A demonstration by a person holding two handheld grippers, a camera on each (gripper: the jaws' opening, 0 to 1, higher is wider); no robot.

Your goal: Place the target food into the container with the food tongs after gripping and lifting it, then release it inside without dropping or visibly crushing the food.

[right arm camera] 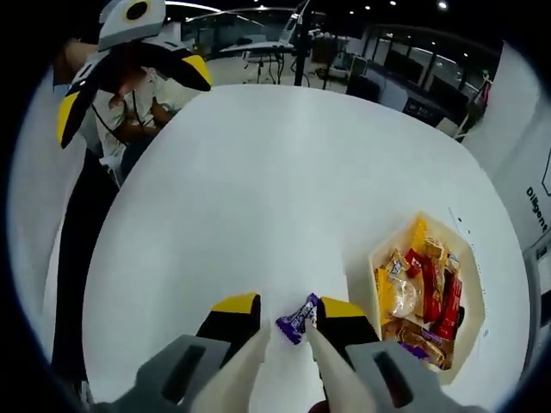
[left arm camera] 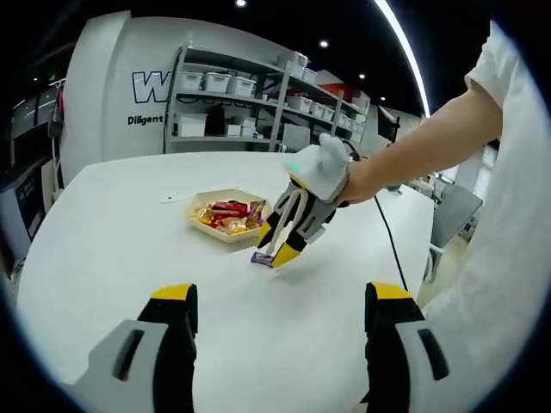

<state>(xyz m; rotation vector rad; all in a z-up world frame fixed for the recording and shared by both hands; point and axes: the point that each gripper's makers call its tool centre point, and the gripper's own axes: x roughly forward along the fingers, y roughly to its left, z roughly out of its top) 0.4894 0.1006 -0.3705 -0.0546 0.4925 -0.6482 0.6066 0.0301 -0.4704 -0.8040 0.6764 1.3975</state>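
Item: purple-wrapped candy point(right arm camera: 298, 319). It lay on the white table point(right arm camera: 258, 189), between the tips of the food tongs point(right arm camera: 288, 340) carried in your right tool point(right arm camera: 288, 320). The tong tips stood on either side of the wrapper, just beside it; whether they pressed it you could not tell from these views. Your right tool's yellow-padded jaws bore on the tong arms from both sides, clamped on them.

Item: the same candy point(left arm camera: 263, 258) in the left gripper view. It rested on the table point(left arm camera: 129, 241) under the right tool point(left arm camera: 287, 241), which your hand point(left arm camera: 357, 182) held slanting down toward it.

Item: container point(right arm camera: 469, 284), a shallow cream tray. It sat on the table just beside the candy, apart from it, on the right in the right gripper view. It held mixed wrapped snacks point(right arm camera: 422, 297) in red, yellow and orange.

Item: your left tool point(left arm camera: 281, 311). Its jaws stood wide apart with nothing between them, above bare table, well apart from the candy. In the right gripper view it point(right arm camera: 133, 73) hung at the far edge of the table.

Item: grey shelving point(left arm camera: 250, 107) with white bins, behind the table.
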